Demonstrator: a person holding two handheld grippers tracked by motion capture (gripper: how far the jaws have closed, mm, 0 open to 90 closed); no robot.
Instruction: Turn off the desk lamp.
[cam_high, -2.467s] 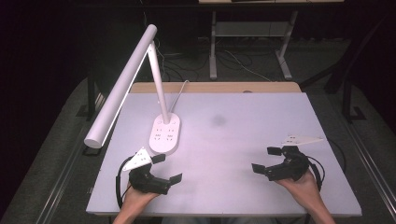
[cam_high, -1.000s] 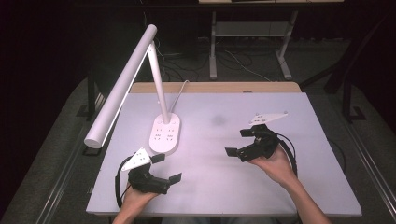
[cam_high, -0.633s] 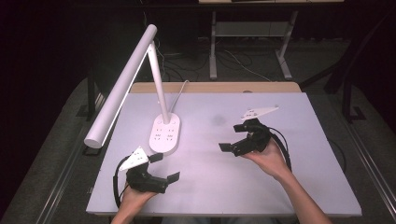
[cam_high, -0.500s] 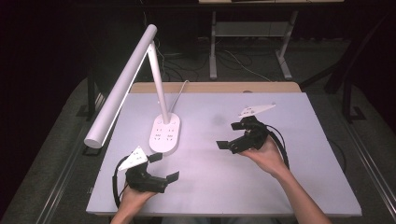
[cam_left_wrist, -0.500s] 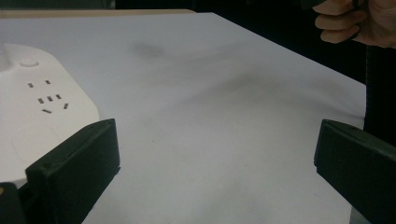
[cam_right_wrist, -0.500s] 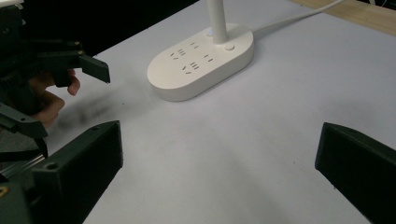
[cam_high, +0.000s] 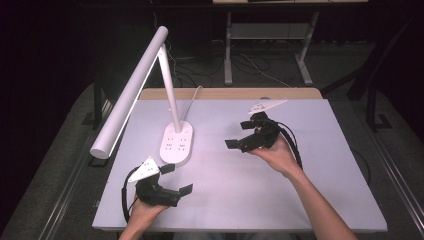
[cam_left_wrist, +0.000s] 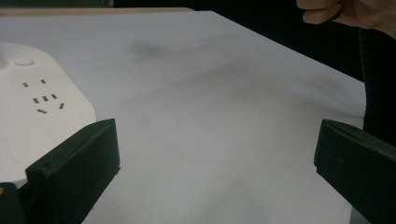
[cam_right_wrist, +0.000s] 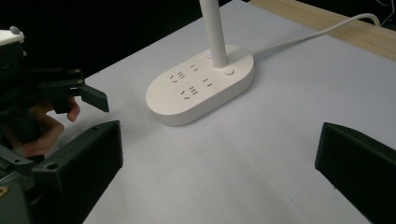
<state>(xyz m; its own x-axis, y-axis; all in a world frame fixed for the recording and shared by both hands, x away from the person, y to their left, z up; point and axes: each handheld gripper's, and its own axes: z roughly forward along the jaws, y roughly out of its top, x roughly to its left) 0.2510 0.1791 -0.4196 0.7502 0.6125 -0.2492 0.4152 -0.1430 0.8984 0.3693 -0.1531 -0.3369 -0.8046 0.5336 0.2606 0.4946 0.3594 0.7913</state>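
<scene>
A white desk lamp stands on the table, its oval socket base (cam_high: 176, 144) left of centre and its long tube head (cam_high: 129, 97) slanting out over the left edge. My left gripper (cam_high: 176, 179) rests open near the front edge, just in front of the base, with nothing between its jaws. My right gripper (cam_high: 239, 134) hovers open to the right of the base, pointing at it. In the right gripper view the base (cam_right_wrist: 201, 86) and lamp post (cam_right_wrist: 214, 28) lie ahead of the wide jaws. The base (cam_left_wrist: 32, 116) sits at the left in the left gripper view.
The white table top (cam_high: 300, 190) has a wooden strip (cam_high: 225, 93) along its far edge. The lamp's white cable (cam_right_wrist: 317, 32) runs off over that strip. Dark floor, cables and a desk frame (cam_high: 270, 35) lie beyond the table.
My right gripper has moved from the front right of the table leftward and away from the person, toward the lamp base. The left gripper has stayed in place.
</scene>
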